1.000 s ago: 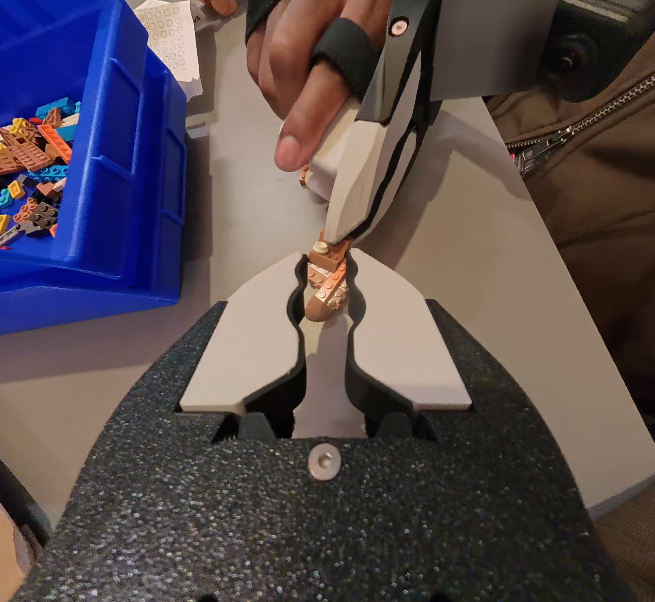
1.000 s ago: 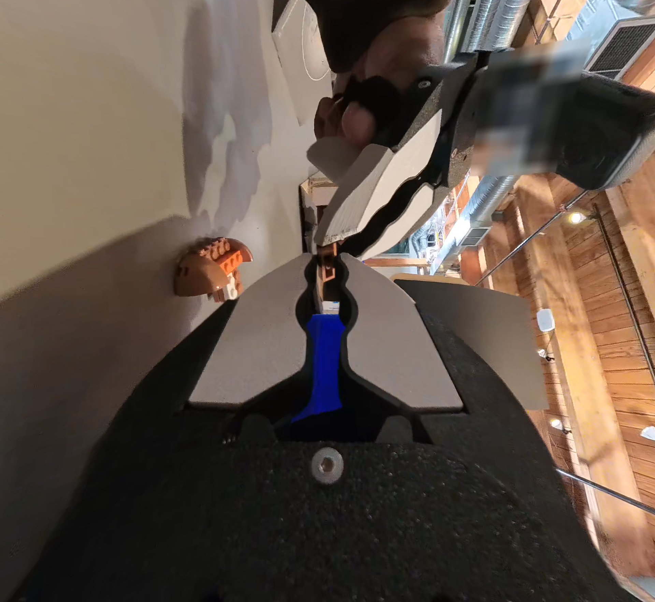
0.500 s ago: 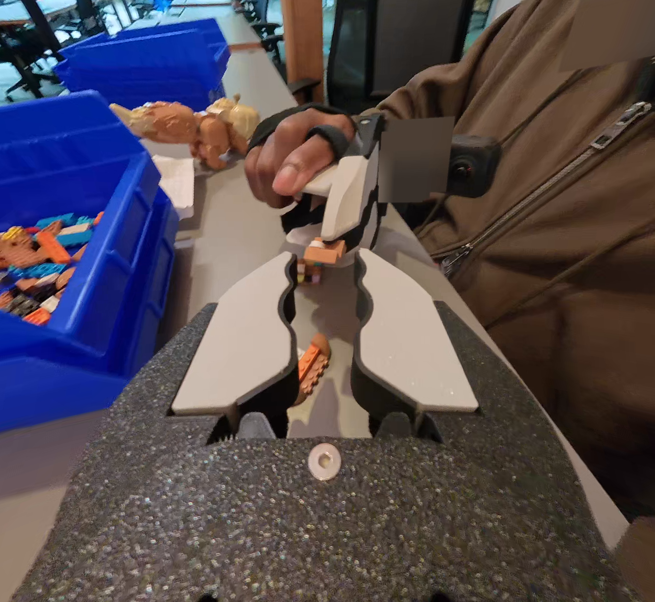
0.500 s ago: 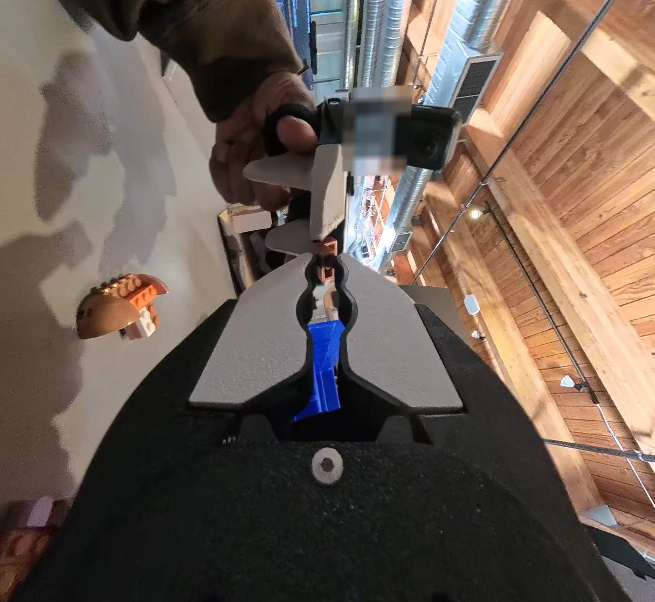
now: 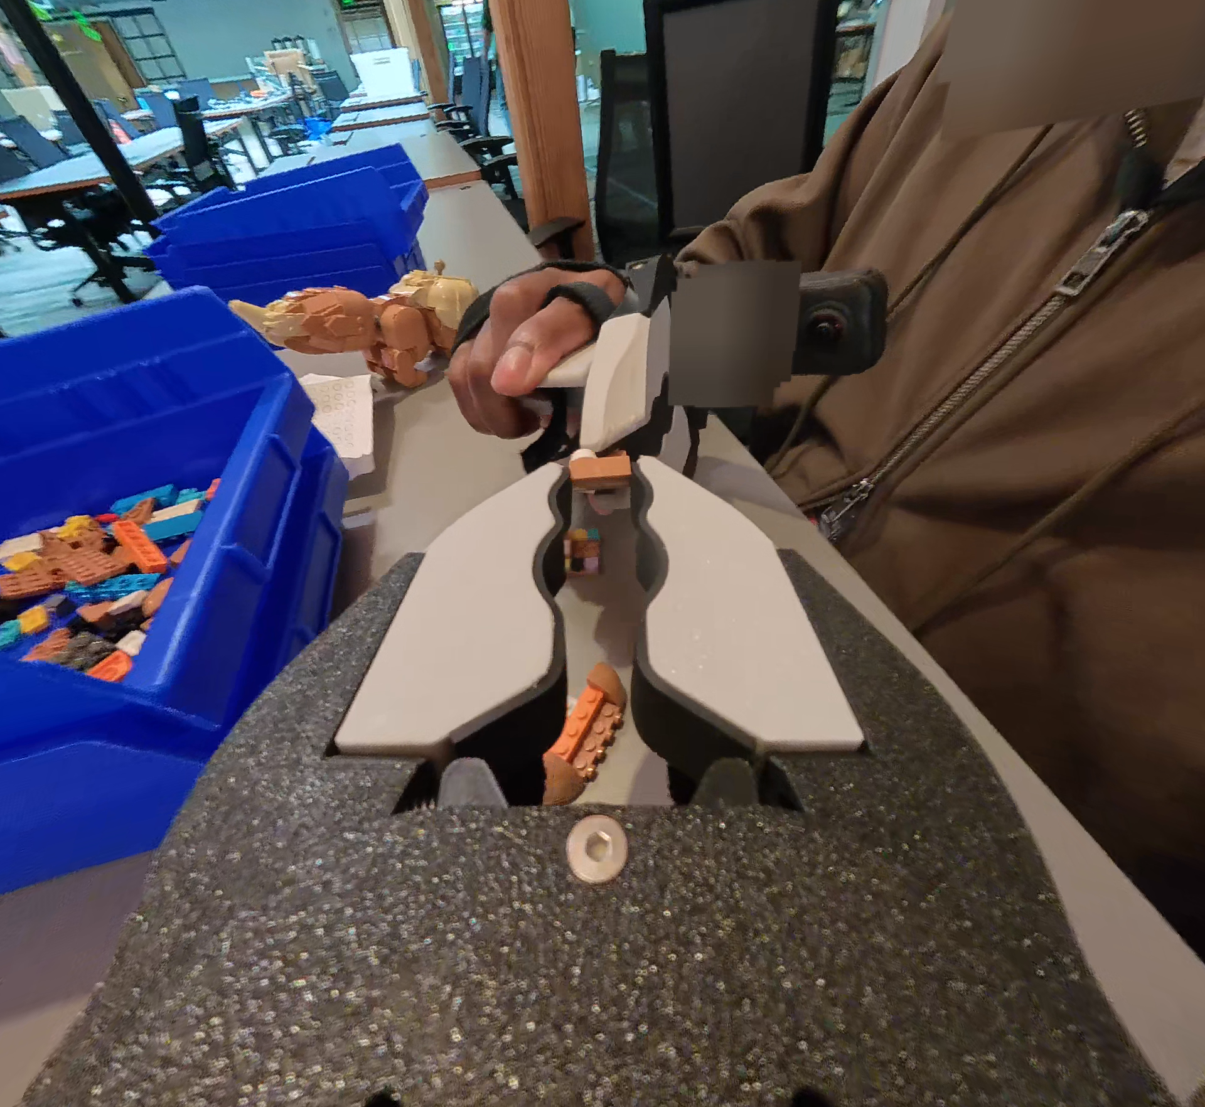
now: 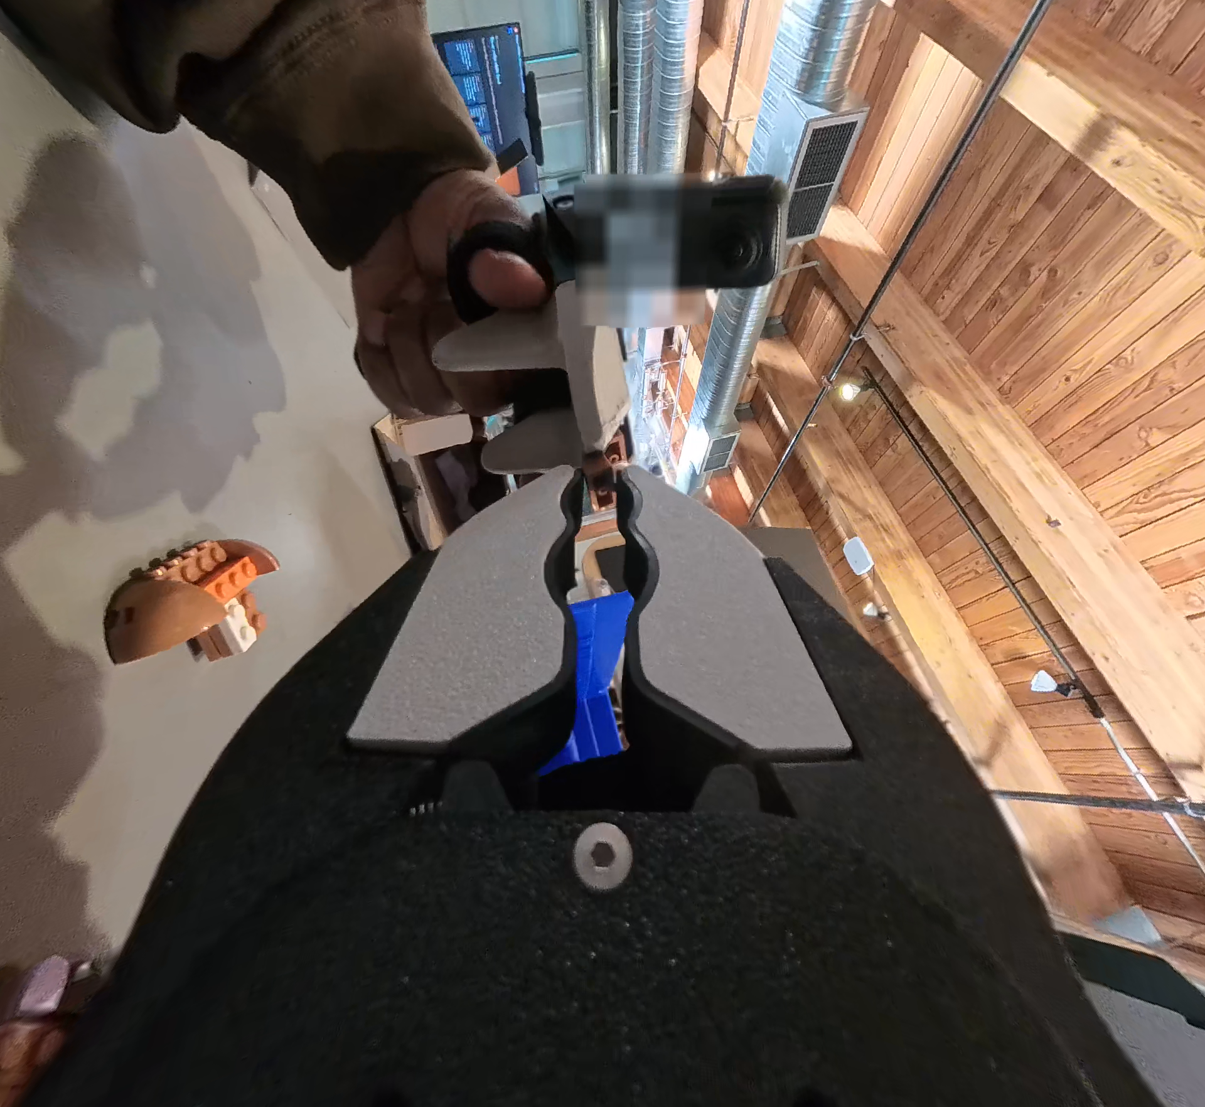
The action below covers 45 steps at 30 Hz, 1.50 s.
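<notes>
To the left of the left gripper (image 5: 600, 479) stands a deep blue plastic bin (image 5: 248, 567) filled with loose toy bricks in orange, brown, teal and yellow (image 5: 85, 573). Beyond the bin, a brown and tan brick-built animal figure (image 5: 365, 319) stands on the grey tabletop (image 5: 443, 476). The left gripper's pale fingers (image 5: 482, 606) stand apart with nothing clamped; through the gap, a small multicoloured brick cluster (image 5: 582, 551) and, nearer the gripper's base, a rounded brown and orange brick assembly (image 5: 583, 730) lie on the table below. At its tips the right gripper (image 5: 596, 456), held in a hand (image 5: 521, 352), is closed down on a small brown brick piece with a pale stud (image 5: 600, 466). In the right wrist view the right gripper (image 6: 601, 479) pinches that piece at its narrow tips, facing the left gripper close ahead.
</notes>
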Motion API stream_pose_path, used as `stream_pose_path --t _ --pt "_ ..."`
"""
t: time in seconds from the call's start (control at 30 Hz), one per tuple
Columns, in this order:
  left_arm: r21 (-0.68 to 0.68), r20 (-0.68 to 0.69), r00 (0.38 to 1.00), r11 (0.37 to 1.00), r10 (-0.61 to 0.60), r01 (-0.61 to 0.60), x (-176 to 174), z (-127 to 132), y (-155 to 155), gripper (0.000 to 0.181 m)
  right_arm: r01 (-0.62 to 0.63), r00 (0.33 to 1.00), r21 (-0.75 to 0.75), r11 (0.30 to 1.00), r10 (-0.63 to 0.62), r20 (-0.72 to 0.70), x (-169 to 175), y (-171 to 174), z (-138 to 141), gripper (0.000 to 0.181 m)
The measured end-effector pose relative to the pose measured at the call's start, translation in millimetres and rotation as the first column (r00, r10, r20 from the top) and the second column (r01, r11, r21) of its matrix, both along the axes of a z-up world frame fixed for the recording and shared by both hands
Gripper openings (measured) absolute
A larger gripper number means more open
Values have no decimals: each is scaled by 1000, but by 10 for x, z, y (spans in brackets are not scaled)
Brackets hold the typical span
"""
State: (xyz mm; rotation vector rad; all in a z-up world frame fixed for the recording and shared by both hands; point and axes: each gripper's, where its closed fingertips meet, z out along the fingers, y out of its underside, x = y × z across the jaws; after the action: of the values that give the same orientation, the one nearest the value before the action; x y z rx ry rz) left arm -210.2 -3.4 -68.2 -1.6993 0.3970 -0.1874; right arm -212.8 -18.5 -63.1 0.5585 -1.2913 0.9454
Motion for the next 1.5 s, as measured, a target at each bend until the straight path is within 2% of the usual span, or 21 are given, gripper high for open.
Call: stream_pose_path --t 0.07,0.17,0.3,0.37,0.43,0.57,0.7,1.17,1.5 --pt "5 -80 995 999 51 -50 -51 8 11 17 -12 999 -12 1000 13 49 -28 28 4 10" --pt "-3 -254 955 987 153 -159 -184 -24 -1 17 -84 970 -45 995 92 224 -52 85 -13 12" --pt "8 -489 844 969 219 -247 -297 -99 -4 17 -159 844 -148 976 212 492 -108 163 -11 13" --pt "27 -541 811 968 223 -248 -286 -101 27 17 -173 770 -174 969 243 589 -132 166 -60 13" --pt "38 -588 777 967 225 -251 -279 -114 55 17 -163 735 -164 973 231 637 -170 157 -126 13" --pt "13 -643 735 963 213 -268 -291 -187 75 17 -161 738 -172 972 234 632 -173 161 -111 13" --pt "-1 -659 725 964 198 -264 -275 -226 95 17 -163 742 -176 971 238 627 -173 169 -98 11" --pt "-38 -640 752 972 156 -234 -172 -260 112 17 -183 762 -113 977 213 611 -143 145 -179 8" --pt "-58 -631 758 964 166 -260 -191 -286 132 17 -164 797 -70 984 174 578 -165 160 -204 7"
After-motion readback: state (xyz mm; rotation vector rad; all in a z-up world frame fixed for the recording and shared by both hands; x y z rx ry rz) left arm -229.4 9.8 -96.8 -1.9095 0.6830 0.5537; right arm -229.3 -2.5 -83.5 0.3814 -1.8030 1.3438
